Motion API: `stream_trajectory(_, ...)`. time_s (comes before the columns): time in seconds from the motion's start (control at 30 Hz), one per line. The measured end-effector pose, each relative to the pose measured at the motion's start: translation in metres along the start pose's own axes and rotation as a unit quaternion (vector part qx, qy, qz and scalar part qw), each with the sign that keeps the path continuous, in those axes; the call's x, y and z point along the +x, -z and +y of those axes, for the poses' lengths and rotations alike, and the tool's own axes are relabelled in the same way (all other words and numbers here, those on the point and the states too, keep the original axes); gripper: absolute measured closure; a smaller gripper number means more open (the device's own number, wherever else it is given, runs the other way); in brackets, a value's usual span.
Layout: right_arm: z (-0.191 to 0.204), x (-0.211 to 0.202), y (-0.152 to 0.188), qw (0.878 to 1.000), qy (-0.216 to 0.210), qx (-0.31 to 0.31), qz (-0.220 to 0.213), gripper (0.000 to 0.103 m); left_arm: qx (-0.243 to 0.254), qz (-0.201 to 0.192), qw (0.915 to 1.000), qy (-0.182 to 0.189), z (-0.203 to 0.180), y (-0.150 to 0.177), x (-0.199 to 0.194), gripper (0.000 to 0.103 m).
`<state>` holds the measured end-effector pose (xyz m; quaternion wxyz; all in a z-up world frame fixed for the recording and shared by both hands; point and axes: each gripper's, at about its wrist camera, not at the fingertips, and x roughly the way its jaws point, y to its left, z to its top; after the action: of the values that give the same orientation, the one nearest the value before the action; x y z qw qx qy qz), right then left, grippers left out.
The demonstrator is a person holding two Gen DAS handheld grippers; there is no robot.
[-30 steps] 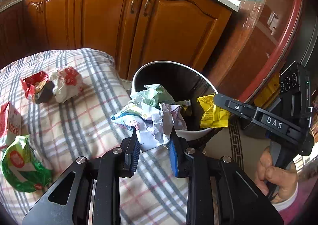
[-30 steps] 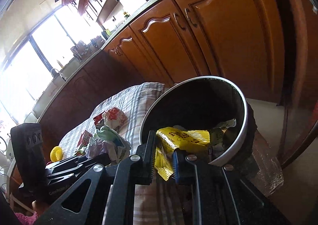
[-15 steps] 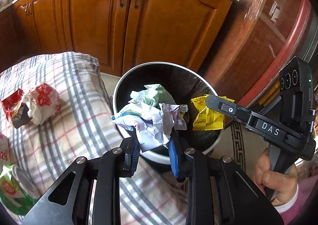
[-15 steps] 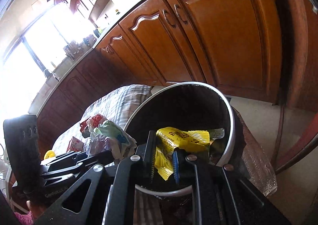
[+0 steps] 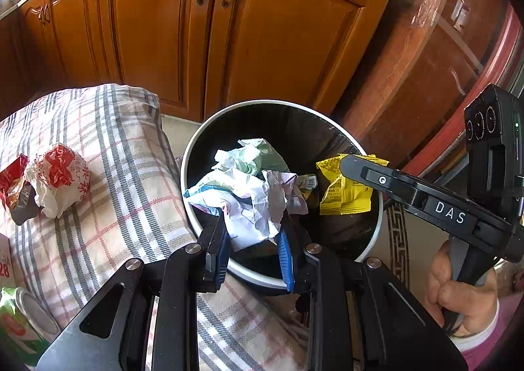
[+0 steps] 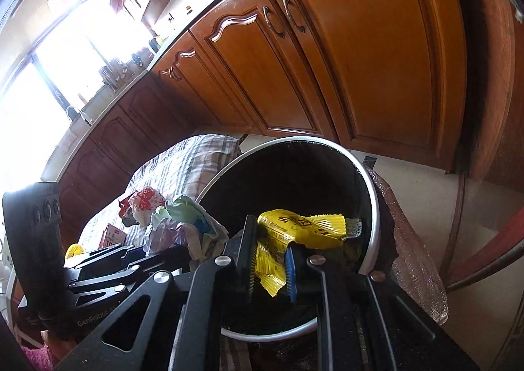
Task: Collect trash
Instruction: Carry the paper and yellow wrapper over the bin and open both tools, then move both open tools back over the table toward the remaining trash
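From my left wrist camera, I see my left gripper (image 5: 253, 249) clamped on a crumpled wad of paper and wrappers (image 5: 249, 187), white, pale green and blue, held over the open mouth of the black trash bin (image 5: 378, 223) with its white rim. Across the bin, my right gripper (image 5: 347, 163) reaches in from the right, pinching a yellow snack packet (image 5: 344, 197) above the bin's far side. To the left lies a plaid cloth (image 5: 131, 200) with more litter on it: a red and white crumpled wrapper (image 5: 59, 181), a red packet (image 5: 11, 181) touching it, and a green bag (image 5: 16, 331) at the lower edge. Wooden cabinet doors (image 5: 213, 36) stand behind.

From my right wrist camera, the right gripper (image 6: 270, 267) has its blue pads closed on the yellow snack packet (image 6: 301, 228), which hangs over the bin (image 6: 373, 217) interior. The left gripper's black body (image 6: 127, 261) sits to the left, carrying its paper wad (image 6: 183, 226) just beside the bin rim. Behind it, the red and white wrapper (image 6: 145, 202) rests on the plaid cloth (image 6: 183, 167).
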<state>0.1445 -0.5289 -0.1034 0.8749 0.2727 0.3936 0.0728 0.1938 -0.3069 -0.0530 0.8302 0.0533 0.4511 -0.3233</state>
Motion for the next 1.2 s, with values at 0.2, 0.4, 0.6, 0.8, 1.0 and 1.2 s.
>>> stream_trajectory(0.2, 0.0, 0.005, -0.003, 1.0, 0.004, 0.001, 0.01, 0.085, 0.003, 0.012, 0.9999, 0.001, 0.0, -0.004, 0.006, 0.077)
stream_trajectory(0.4, -0.003, 0.006, -0.002, 1.0, 0.003, 0.011, 0.016, 0.075, -0.007, 0.011, 0.9999, 0.004, 0.002, -0.003, 0.005, 0.044)
stream_trajectory(0.6, -0.004, -0.004, 0.001, 1.0, -0.009, 0.026, 0.0, 0.048, -0.022, 0.004, 0.9997, 0.006, 0.01, 0.01, -0.006, 0.039)
stream_trajectory(0.8, 0.004, -0.021, 0.016, 0.999, -0.017, 0.039, -0.032, 0.024, -0.042, -0.015, 0.999, -0.002, 0.023, 0.035, -0.03, 0.03)
stream_trajectory(1.0, 0.023, -0.03, 0.04, 0.998, -0.019, 0.04, -0.045, 0.018, -0.074, -0.018, 0.9971, -0.009, 0.046, 0.07, -0.051, 0.03)
stream_trajectory(1.2, 0.048, -0.03, 0.06, 0.998, -0.03, 0.032, -0.041, 0.014, -0.102, -0.02, 0.9944, -0.021, 0.073, 0.103, -0.074, 0.03)
